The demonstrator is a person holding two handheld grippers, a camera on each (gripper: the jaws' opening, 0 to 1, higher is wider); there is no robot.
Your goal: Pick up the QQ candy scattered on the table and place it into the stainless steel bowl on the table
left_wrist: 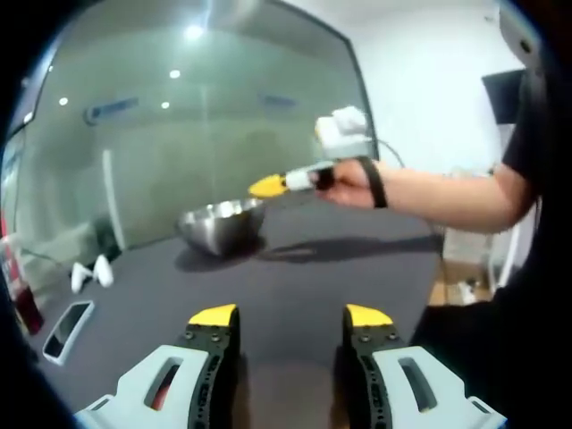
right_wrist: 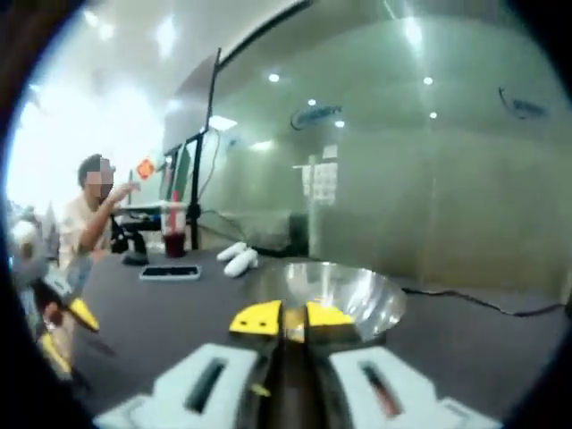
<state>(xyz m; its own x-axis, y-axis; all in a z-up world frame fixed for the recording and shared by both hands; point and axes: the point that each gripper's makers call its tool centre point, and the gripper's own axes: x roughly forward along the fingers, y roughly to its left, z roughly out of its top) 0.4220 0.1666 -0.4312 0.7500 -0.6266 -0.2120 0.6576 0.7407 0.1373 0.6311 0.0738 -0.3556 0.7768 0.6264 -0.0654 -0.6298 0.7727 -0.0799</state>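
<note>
The stainless steel bowl (left_wrist: 222, 223) stands on the dark table (left_wrist: 340, 268) toward its far side. My left gripper (left_wrist: 290, 317) hangs open low over the table, with nothing between its yellow tips. A hand holds my right gripper (left_wrist: 268, 186) just above the bowl's right rim. In the right gripper view the bowl (right_wrist: 357, 295) lies directly beyond my right gripper (right_wrist: 293, 320), whose tips are nearly together on a small orange-yellow QQ candy (right_wrist: 292, 323). The left gripper (right_wrist: 70, 332) shows at the left edge of that view.
A phone (left_wrist: 67, 329) and two white objects (left_wrist: 92, 273) lie left of the bowl, with a red drink cup (right_wrist: 172, 237) behind them. A person (right_wrist: 89, 219) sits at the far end. A cable (right_wrist: 483, 302) runs behind the bowl by a glass wall.
</note>
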